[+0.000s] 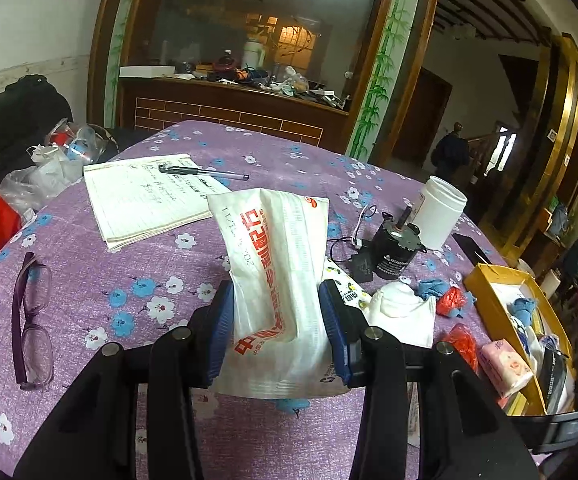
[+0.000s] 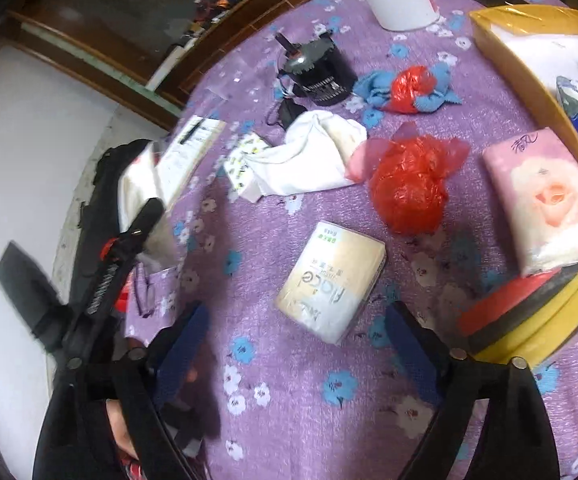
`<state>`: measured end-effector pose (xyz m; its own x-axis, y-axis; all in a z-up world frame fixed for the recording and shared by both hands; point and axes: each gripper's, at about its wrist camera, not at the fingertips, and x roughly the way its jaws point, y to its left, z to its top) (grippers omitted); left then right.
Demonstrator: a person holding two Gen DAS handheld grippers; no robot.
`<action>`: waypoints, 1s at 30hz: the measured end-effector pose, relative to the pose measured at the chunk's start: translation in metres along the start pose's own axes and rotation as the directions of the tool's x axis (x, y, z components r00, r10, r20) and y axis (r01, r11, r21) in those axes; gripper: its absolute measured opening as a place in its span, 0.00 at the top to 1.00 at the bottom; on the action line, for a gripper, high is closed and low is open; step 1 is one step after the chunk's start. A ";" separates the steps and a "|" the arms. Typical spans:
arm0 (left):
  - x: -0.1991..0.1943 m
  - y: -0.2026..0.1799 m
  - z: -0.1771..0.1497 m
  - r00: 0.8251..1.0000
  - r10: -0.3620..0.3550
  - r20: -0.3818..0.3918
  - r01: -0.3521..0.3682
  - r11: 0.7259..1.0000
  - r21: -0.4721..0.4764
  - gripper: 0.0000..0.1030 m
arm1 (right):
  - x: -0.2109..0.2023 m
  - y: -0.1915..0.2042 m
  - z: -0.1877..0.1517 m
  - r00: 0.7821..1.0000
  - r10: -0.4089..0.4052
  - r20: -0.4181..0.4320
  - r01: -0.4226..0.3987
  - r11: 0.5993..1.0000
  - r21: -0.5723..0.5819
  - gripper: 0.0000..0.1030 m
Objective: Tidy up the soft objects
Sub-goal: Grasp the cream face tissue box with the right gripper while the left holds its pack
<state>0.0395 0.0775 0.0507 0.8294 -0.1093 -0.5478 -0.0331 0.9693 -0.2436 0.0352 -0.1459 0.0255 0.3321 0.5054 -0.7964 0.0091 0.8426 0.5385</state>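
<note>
Left hand-held gripper [image 1: 277,316]: black linkage arms, silver pivot pins, blue textured pads [image 1: 221,328]. Right hand-held gripper [image 2: 295,344]: identical black arms, blue pads [image 2: 177,344], silver pins.

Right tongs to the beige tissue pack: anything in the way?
Nothing visible. The right tongs are open, hovering just short of the beige tissue pack, which lies flat on the purple tablecloth with only bare cloth between. The red plastic bag sits beyond it, the pink tissue pack off to the right.
</note>
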 end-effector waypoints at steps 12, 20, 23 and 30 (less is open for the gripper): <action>0.007 -0.008 -0.005 0.997 -0.060 -0.051 0.061 0.998 0.019 0.60 | 0.030 0.023 0.002 0.982 -0.182 0.043 0.187 0.966 -0.179 0.66; 0.002 -0.022 -0.007 0.990 -0.131 -0.043 0.134 0.989 0.066 0.60 | -0.008 0.009 0.006 0.990 -0.045 0.135 0.076 0.969 -0.234 0.77; 0.000 -0.029 -0.008 0.990 -0.138 -0.036 0.141 0.985 0.099 0.60 | -0.025 0.003 0.010 0.982 -0.024 0.189 0.070 0.968 -0.242 0.77; -0.002 -0.039 -0.011 0.987 -0.158 -0.037 0.162 0.976 0.142 0.60 | -0.055 -0.001 0.021 0.955 0.003 0.296 0.081 0.959 -0.272 0.77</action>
<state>0.0331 0.0378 0.0526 0.8029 -0.2696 -0.5318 0.1814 0.9601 -0.2128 0.0365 -0.1783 0.0741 0.5968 0.4301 -0.6773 -0.2206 0.8996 0.3769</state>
